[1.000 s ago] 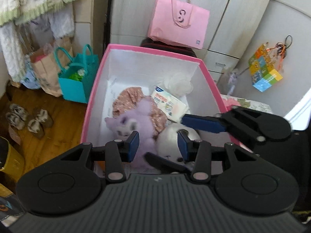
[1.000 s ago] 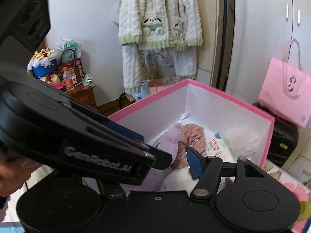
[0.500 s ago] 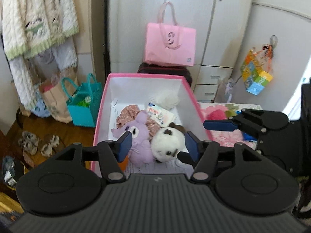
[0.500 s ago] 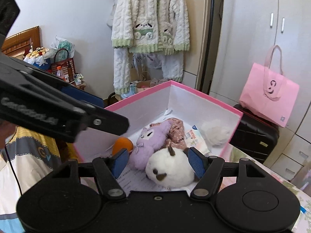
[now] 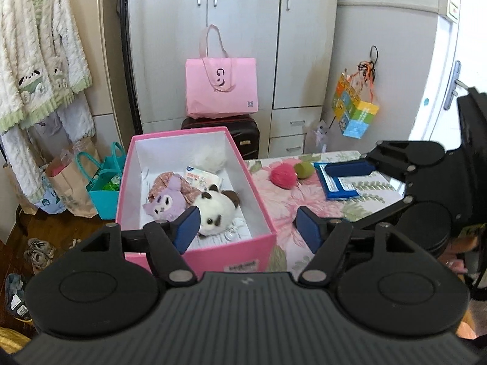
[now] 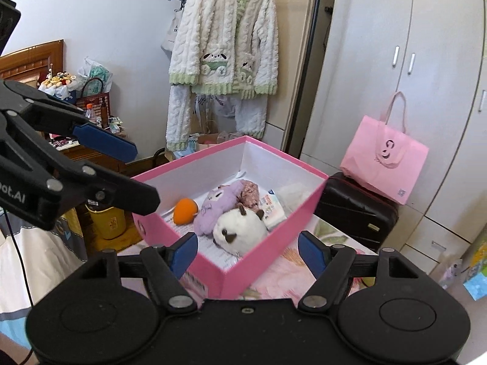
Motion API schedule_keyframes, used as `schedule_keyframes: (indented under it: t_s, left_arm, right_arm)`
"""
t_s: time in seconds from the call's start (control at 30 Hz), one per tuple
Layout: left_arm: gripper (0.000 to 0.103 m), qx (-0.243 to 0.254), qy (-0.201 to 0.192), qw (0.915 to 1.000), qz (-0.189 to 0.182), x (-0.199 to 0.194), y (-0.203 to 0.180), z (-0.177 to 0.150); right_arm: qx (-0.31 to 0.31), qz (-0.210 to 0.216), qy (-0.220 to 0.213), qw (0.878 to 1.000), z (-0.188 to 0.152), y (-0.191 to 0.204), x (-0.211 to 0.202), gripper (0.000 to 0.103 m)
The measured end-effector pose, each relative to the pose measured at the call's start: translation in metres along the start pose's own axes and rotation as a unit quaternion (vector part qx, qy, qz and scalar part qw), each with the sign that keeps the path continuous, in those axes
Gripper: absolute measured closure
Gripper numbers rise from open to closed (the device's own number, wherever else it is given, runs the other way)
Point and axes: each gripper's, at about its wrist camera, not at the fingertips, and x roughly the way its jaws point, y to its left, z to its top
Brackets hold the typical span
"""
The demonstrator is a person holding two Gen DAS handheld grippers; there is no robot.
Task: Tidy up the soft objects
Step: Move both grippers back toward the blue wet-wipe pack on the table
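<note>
Bedroom clutter frames my working surface: a floral pink-and-green bedspread (image 5: 283, 200) with a tall pale wardrobe (image 5: 243, 30) behind it.

On that cover sits the pink cardboard box with white lining (image 5: 258, 210). It already holds a white round plush with brown ears (image 5: 214, 206), a purple plush toy (image 5: 166, 202), an orange ball (image 6: 185, 210), a pack of tissues (image 5: 202, 178) and a white fluffy pom-pom (image 5: 211, 158).

Well apart from the box, near each other on the bedspread, lie a fuzzy pink ball (image 5: 283, 176) and an olive-green round soft piece (image 5: 304, 169). I judge these are what remains to be gathered.

Both look light and squashy, so I'd close across the middle of the pink ball. It may roll on the cloth, and its fuzz could slip from the pads.

My left gripper (image 5: 248, 228) and right gripper (image 6: 248, 251) both have jaws that have just been opening. They stand apart with nothing between them.

Just beside the green piece lies a flat blue-and-white packet (image 5: 338, 184), with one blue finger (image 5: 350, 168) of my right gripper hanging over it. The box's tall near wall would need clearing on any drop. A pink tote bag (image 5: 222, 86) on a dark suitcase (image 5: 243, 130) stands behind, out of the way.
</note>
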Motion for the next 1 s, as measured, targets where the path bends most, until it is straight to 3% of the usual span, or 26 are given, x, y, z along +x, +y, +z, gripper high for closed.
schedule_keyframes:
  t_s: [0.13,0.3,0.53,0.57,0.77,1.0]
  left_arm:
    - [0.033,0.004,0.006,0.9999,-0.012,-0.008,-0.017,-0.005]
    - [0.029,0.015,0.008,0.9994,-0.030,-0.015,-0.042,-0.010]
    - [0.023,0.036,0.023,0.9971,-0.063,-0.003,-0.081,-0.005]
    - [0.017,0.038,0.025,0.9967,-0.067,0.001,-0.086,-0.004]
    - [0.007,0.042,0.033,0.9953,-0.081,0.038,-0.109,0.006]
    - [0.006,0.028,0.066,0.9934,-0.089,0.097,-0.126,0.018]
  right_arm:
    - [-0.005,-0.012,-0.002,1.000,-0.014,-0.005,-0.024,0.024]
    - [0.005,-0.012,-0.008,1.000,-0.038,-0.022,-0.056,0.015]
    - [0.031,-0.007,-0.008,0.999,-0.074,-0.057,-0.089,0.009]
    - [0.033,-0.009,-0.009,0.999,-0.078,-0.063,-0.091,0.007]
    - [0.049,-0.029,-0.002,0.998,-0.098,-0.090,-0.094,0.007]
    - [0.082,-0.030,-0.010,0.996,-0.120,-0.130,-0.069,0.006]
